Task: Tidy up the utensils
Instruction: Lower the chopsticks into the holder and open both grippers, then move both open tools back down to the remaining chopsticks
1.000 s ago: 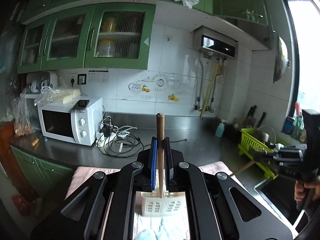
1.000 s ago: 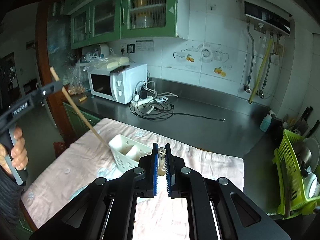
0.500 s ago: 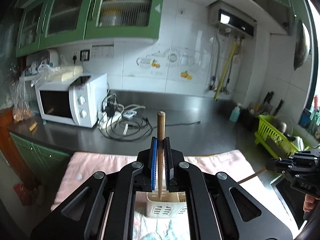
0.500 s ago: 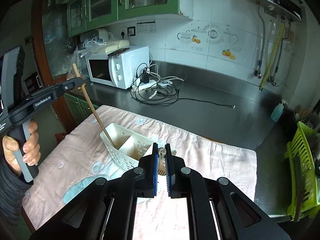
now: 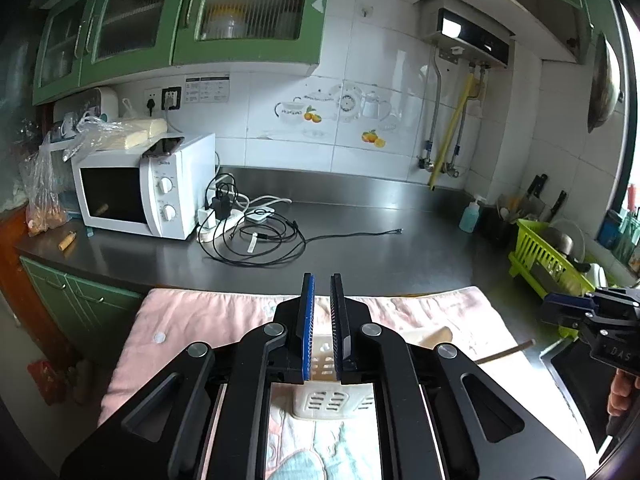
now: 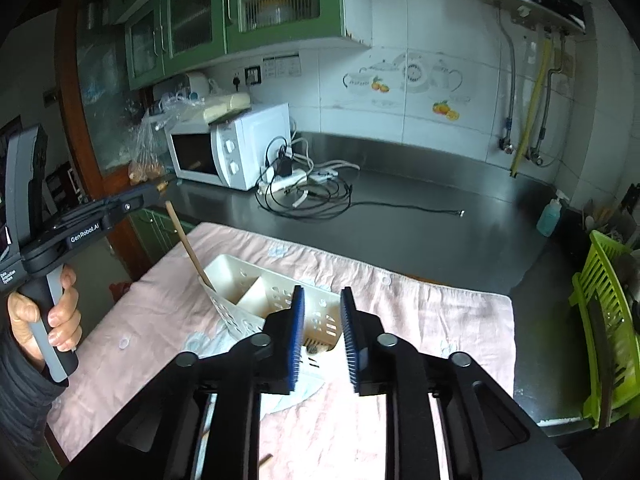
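Steel counter (image 5: pixel 380 248) fills the width of this green-cabinet kitchen, with a pink cloth (image 6: pixel 420 312) spread along its near edge and a white divided caddy (image 6: pixel 240 276) sitting on the cloth. My left gripper (image 5: pixel 322 280) hangs over the caddy's far-left end, its jaws barely parted and empty. My right gripper (image 6: pixel 322 290) hovers over the caddy's near end. Its jaws have just been opening and nothing sits between the pads. A long wooden stick (image 6: pixel 190 250) leans in the caddy's left compartment, its top just below my left gripper's tip and free of it. The dark end of a metal utensil (image 6: pixel 313 347) shows low in the compartment under my right gripper, though I cannot tell what kind it is. By my reading, two pieces are stowed. One wooden handle (image 5: pixel 506 353) lies on the cloth to the right of the caddy, apparently the next to go in.
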A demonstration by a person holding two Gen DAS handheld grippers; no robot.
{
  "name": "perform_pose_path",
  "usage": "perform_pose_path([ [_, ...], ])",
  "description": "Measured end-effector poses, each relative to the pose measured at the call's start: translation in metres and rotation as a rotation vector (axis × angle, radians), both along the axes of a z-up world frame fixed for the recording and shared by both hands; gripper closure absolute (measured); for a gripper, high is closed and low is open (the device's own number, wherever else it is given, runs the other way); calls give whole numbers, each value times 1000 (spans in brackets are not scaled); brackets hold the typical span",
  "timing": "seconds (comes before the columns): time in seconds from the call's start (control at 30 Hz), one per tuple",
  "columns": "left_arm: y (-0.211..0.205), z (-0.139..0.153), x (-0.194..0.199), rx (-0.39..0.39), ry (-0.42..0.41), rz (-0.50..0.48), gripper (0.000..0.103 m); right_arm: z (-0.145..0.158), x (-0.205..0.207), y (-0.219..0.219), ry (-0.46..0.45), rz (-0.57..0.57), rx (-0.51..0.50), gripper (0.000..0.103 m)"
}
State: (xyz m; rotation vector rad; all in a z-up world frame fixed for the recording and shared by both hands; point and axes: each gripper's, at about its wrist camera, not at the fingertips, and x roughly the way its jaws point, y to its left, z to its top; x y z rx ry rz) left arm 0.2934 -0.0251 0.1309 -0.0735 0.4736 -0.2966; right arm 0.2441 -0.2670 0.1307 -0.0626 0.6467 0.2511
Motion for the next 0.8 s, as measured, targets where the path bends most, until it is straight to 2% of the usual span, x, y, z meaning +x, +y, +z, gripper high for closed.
perform_pose_path([
  [0.1,9,5,-22,-10,-12,5,90,5,-24,2,-42,-11,-17,73],
  [0.17,13,5,-36,-1,-11,10,80,5,-43,6,-63,-13,-20,72],
  [0.3,26,0,-69,2,-14,22,71,-6,-81,13,-79,-6,10,65],
  [0.33,30,-3,-78,-5,-9,22,65,-11,-91,15,-81,-4,15,64],
  [0.37,33,-5,-84,-5,-7,22,60,-18,-102,18,-75,-1,27,62],
  [0.53,46,-26,-129,12,-1,37,50,-58,-145,35,-26,12,42,61],
  [0.8,66,-76,-186,0,47,35,42,-138,-203,60,100,9,59,61],
])
